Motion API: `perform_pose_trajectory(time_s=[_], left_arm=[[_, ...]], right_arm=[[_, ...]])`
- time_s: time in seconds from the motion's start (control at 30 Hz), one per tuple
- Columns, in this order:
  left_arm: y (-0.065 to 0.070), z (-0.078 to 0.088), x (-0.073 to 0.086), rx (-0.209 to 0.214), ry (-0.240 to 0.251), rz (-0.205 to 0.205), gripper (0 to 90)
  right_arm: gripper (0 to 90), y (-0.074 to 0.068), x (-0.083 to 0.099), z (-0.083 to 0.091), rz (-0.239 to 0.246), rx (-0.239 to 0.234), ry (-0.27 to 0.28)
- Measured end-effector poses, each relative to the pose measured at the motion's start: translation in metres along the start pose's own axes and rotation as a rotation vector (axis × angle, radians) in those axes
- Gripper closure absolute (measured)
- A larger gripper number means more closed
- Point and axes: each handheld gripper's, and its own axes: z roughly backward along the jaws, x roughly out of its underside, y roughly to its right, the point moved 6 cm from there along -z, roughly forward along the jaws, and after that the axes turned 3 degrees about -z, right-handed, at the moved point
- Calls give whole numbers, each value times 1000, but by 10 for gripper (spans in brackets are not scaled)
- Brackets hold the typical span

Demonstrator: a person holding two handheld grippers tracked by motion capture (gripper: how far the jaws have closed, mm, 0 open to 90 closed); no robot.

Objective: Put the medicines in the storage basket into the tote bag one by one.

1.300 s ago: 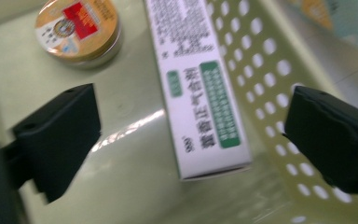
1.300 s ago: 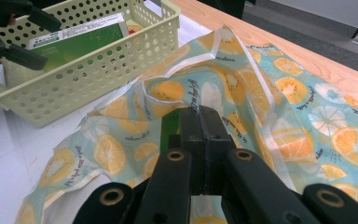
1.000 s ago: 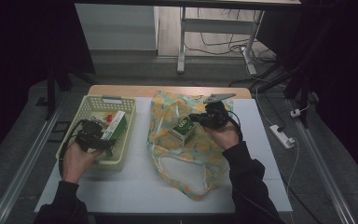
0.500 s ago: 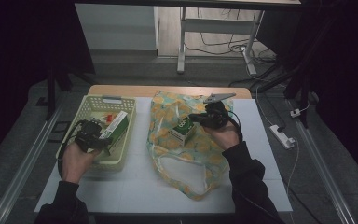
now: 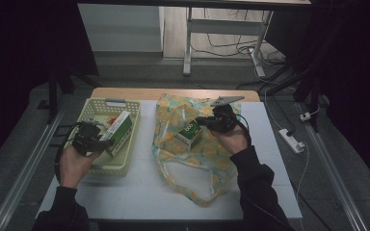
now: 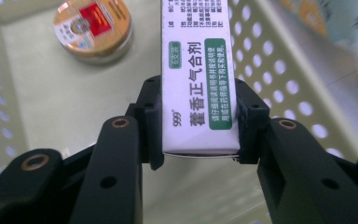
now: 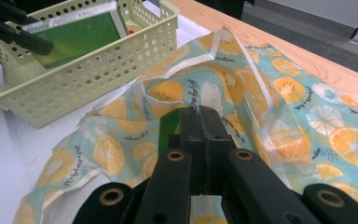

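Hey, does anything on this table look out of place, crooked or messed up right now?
Nothing is spilled or damaged. The fruit-print bag lies crumpled on the table, its cloth pinched in the right claw, with a green-and-white box on it. The medicine box sits tilted over the yellow basket because the left claw grips it.

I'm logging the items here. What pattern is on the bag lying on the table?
Orange and citrus slices on pale teal bag, clearest in the right gripper view.

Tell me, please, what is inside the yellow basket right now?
Inside the basket: a round tin on the floor, and the green-and-white box clamped by the left gripper. The box hides the floor beneath it.
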Motion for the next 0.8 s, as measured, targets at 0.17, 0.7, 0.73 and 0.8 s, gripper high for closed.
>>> perform_pose_trajectory(time_s=[0.17, 0.7, 0.73, 0.8], left_arm=[[0, 15, -5, 21, 47, 10, 621], [20, 48, -18, 109, 141, -30, 621], [22, 49, -18, 113, 142, -34, 620], [28, 50, -20, 127, 141, -46, 621]], right_arm=[[900, 0, 0, 0, -1, 1, 2], [900, 2, 0, 1, -6, 6, 3], [900, 2, 0, 1, -6, 6, 5], [900, 3, 0, 1, -7, 7, 5]])
